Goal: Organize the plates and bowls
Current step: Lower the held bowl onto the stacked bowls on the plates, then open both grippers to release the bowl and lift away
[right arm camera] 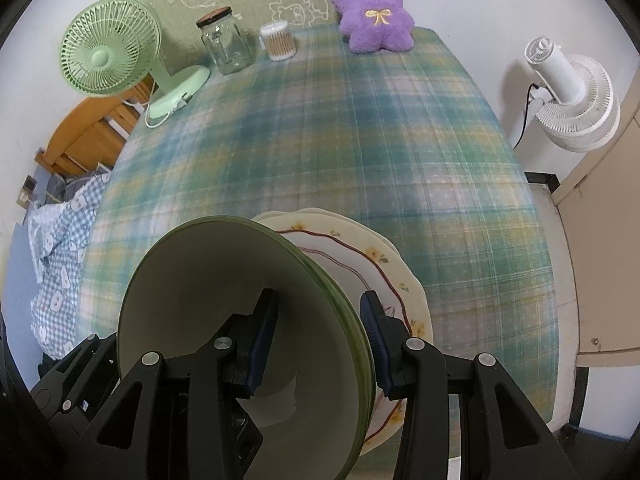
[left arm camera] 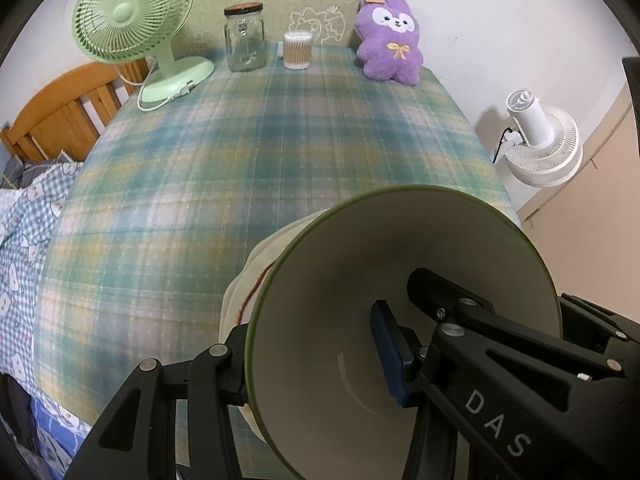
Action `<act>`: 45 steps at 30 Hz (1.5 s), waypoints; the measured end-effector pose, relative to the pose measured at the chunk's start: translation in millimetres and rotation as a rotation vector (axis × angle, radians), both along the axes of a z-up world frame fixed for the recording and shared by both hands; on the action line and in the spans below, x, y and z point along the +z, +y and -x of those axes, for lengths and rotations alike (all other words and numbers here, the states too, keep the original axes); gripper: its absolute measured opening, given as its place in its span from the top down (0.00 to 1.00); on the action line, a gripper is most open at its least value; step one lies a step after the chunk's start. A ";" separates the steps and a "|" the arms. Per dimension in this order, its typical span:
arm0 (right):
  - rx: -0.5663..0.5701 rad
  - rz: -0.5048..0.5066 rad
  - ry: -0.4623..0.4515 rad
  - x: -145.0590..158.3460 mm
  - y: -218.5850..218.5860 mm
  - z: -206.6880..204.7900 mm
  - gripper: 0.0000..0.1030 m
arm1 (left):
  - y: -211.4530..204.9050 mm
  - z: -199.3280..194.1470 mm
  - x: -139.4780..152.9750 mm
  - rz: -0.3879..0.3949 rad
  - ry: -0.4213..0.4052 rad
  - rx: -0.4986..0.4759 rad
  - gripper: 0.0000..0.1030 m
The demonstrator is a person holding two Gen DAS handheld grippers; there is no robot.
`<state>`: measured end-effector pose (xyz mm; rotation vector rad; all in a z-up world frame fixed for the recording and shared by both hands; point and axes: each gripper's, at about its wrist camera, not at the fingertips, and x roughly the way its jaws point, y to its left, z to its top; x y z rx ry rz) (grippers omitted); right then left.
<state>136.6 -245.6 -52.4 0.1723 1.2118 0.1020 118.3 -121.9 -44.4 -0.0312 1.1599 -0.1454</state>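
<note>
L gripper (left arm camera: 316, 360) + R gripper (right arm camera: 318, 344) | clamp bowl (right arm camera: 192, 304) rim | over plates (right arm camera: 360, 264)

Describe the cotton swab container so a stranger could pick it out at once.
Look to the far end of the plaid tablecloth, by the wall. Between the glass jar and the purple plush toy stands the cotton swab container. It is a short clear cylinder packed with upright swabs, smaller than the cork-lidded jar.

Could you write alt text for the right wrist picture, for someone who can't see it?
Black tongs grip the rim of stacked green-edged bowls above a floral plate on a plaid-covered table. At the far edge stand a green fan, a glass jar and a purple plush toy.
</note>
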 end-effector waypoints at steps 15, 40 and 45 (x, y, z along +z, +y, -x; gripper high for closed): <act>0.069 -0.022 0.018 -11.3 -1.5 -16.1 0.56 | -3.3 -8.0 -7.1 -0.031 0.010 0.053 0.52; 0.052 0.049 -0.114 34.4 -6.5 -4.5 0.33 | 3.4 3.3 36.6 -0.069 -0.117 0.036 0.17; 0.052 0.095 -0.182 56.9 11.6 3.6 0.33 | 20.0 5.9 50.8 -0.051 -0.167 0.013 0.17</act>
